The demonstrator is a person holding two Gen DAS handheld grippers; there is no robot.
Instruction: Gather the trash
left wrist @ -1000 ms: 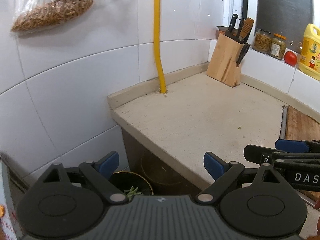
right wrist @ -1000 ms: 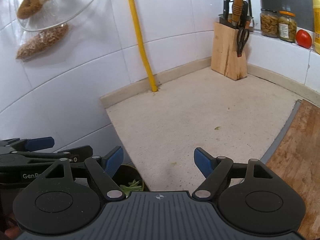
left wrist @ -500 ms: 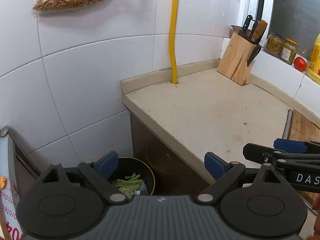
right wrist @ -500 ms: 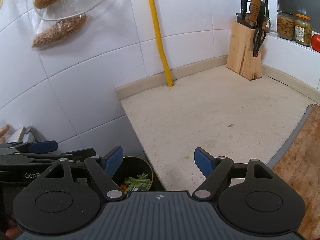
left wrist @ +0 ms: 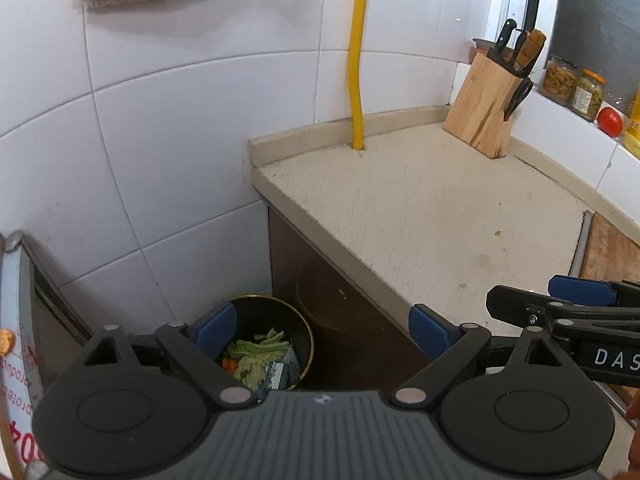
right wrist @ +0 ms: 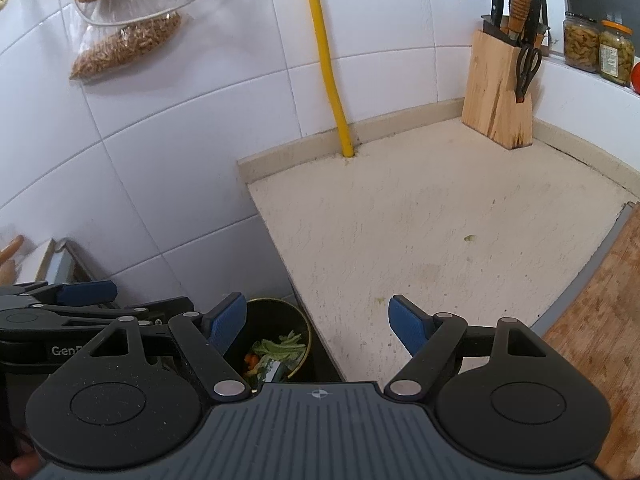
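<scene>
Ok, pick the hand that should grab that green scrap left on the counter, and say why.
Right. The right gripper is open and empty over the counter, with the green scrap just ahead. The left gripper sits off the counter's edge, above the bin.

The gripper body hides part of the trash bin [left wrist: 298, 322], and the cutting board [right wrist: 604, 320] is cut off.

- Pipe [right wrist: 326, 60]: yellow.
- Table [right wrist: 420, 220]: speckled beige.
- Wall tiles [left wrist: 180, 120]: white.
- Knife block [right wrist: 498, 96]: pale wood grain.
- Bin [left wrist: 306, 334]: dark, green scraps [left wrist: 256, 360] inside.
- Tomato [left wrist: 609, 121]: red.
</scene>
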